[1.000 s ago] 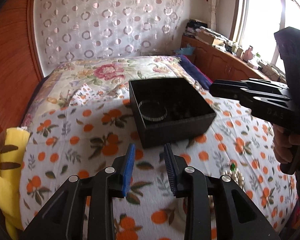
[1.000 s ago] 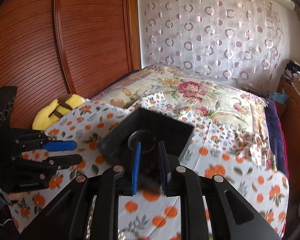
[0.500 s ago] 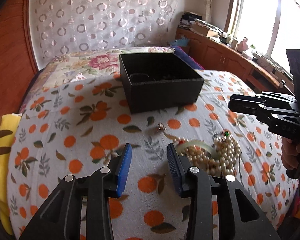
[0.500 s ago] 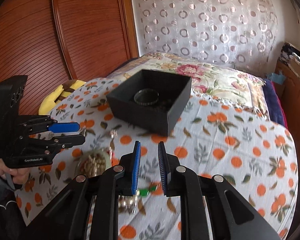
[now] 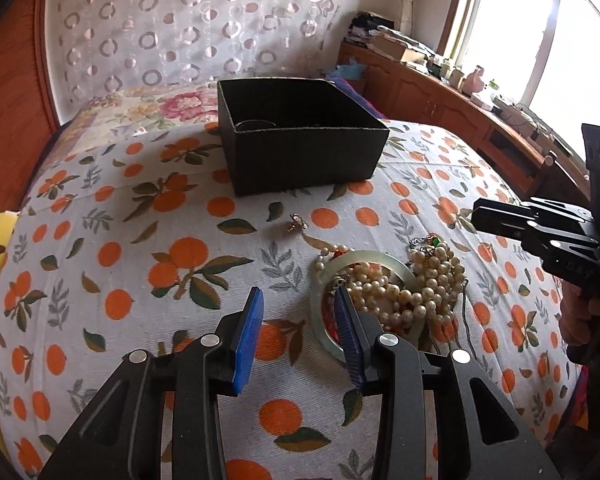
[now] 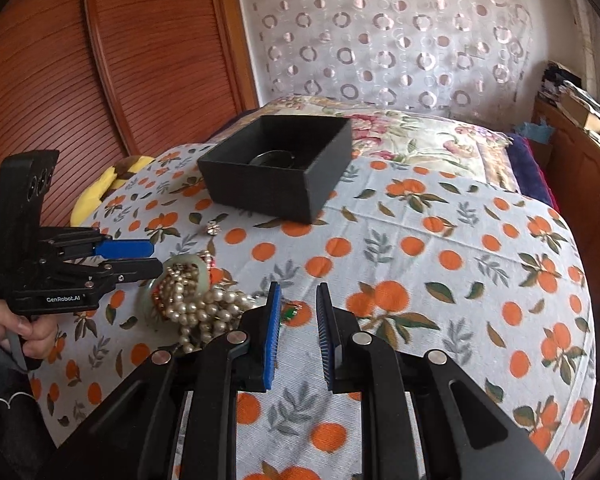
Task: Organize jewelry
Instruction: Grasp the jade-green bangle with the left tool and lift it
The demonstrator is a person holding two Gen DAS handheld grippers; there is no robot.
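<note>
A black open box [image 5: 300,140] [image 6: 276,168] stands on the orange-print bedspread with a dark bangle [image 6: 270,158] inside. Nearer lies a heap of pearl necklaces [image 5: 400,284] [image 6: 196,300] on a pale jade bangle [image 5: 364,256] [image 6: 146,300]. A small metal ornament [image 5: 296,222] [image 6: 213,227] sits between heap and box, and a green-stone piece [image 6: 289,314] lies at the heap's edge. My left gripper [image 5: 298,300] is open and empty, just left of the heap. My right gripper [image 6: 298,292] holds a narrow empty gap, to the right of the heap.
A yellow plush toy [image 6: 100,188] lies at the bed's left edge by the wooden wardrobe [image 6: 100,60]. A cluttered wooden cabinet [image 5: 440,96] runs under the window on the right. The bedspread [image 6: 460,260] stretches away to the right of the box.
Both grippers have drawn back from the box and come down, so the jewelry heap now lies right in front of them. The left jaws stand slightly wider.
</note>
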